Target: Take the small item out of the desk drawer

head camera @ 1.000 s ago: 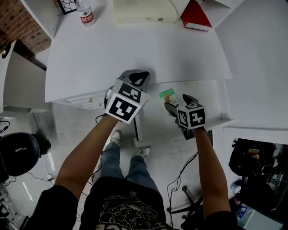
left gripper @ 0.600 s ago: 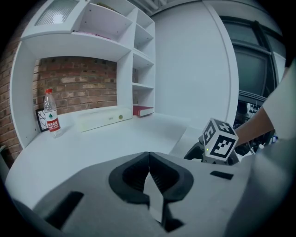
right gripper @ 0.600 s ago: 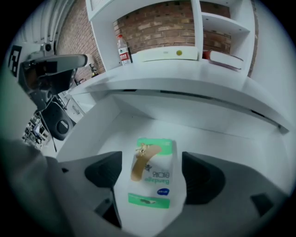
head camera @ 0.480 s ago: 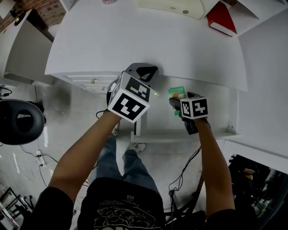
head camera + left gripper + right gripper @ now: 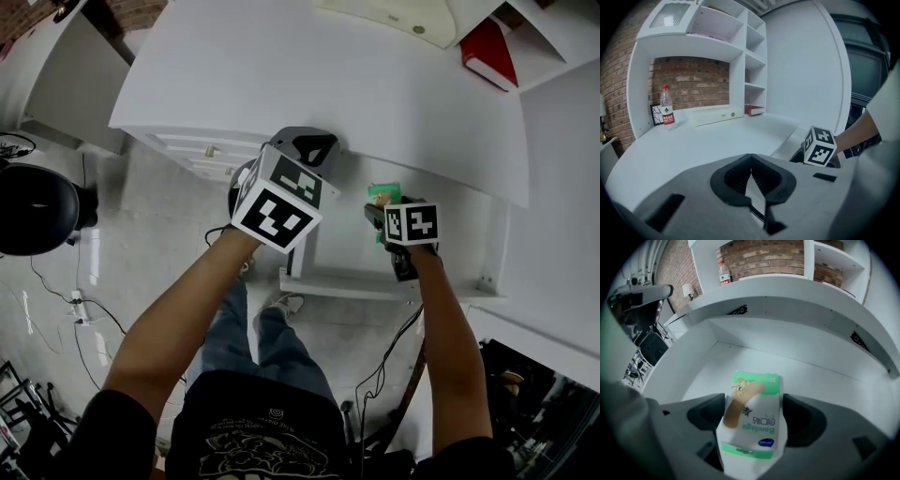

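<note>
right hand-held gripper (image 5: 753,418) pinching green-white flat bandage packet (image 5: 757,399) over open white drawer (image 5: 740,357) | left hand-held gripper (image 5: 751,176) pressed together, beside drawer

White desk (image 5: 309,84) ahead of me, white shelf hutch (image 5: 737,79) on it, brick wall (image 5: 689,84) behind. Pale tiled floor (image 5: 159,234) below, black office chair (image 5: 37,211) to my left.
</note>
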Tool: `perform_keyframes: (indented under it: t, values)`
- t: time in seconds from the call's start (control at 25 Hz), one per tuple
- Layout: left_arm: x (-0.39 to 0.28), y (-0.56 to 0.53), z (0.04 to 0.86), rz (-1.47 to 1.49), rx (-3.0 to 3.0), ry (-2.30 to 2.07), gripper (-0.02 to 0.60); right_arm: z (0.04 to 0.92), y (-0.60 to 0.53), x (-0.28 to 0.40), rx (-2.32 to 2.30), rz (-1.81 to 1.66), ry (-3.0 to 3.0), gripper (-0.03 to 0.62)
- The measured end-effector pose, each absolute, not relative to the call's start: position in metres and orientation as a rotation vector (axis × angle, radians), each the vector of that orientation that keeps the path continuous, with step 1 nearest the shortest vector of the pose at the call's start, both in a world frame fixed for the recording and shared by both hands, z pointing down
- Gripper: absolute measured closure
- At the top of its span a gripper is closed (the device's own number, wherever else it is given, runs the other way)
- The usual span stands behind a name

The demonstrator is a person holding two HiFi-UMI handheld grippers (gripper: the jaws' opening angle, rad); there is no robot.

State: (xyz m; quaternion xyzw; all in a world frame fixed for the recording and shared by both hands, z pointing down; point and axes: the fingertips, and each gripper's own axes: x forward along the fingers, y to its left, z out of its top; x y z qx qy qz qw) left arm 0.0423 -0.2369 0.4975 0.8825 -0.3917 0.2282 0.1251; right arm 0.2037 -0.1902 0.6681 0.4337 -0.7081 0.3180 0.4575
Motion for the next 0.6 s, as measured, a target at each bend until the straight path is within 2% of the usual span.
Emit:
perform_keyframes:
  t: [0.24, 0.6]
  values:
    - [0.038, -0.231, 0.497, 0.676, 2.565, -1.147, 0.572, 0.668, -0.189, 0.203, 1.082, 0.783, -1.722, 0.236]
    - [0.038, -0.22, 0.472, 0.69, 2.592, -1.12, 0.573, 0.632, -0.184, 0.201, 1.176, 0.812, -1.761, 0.24]
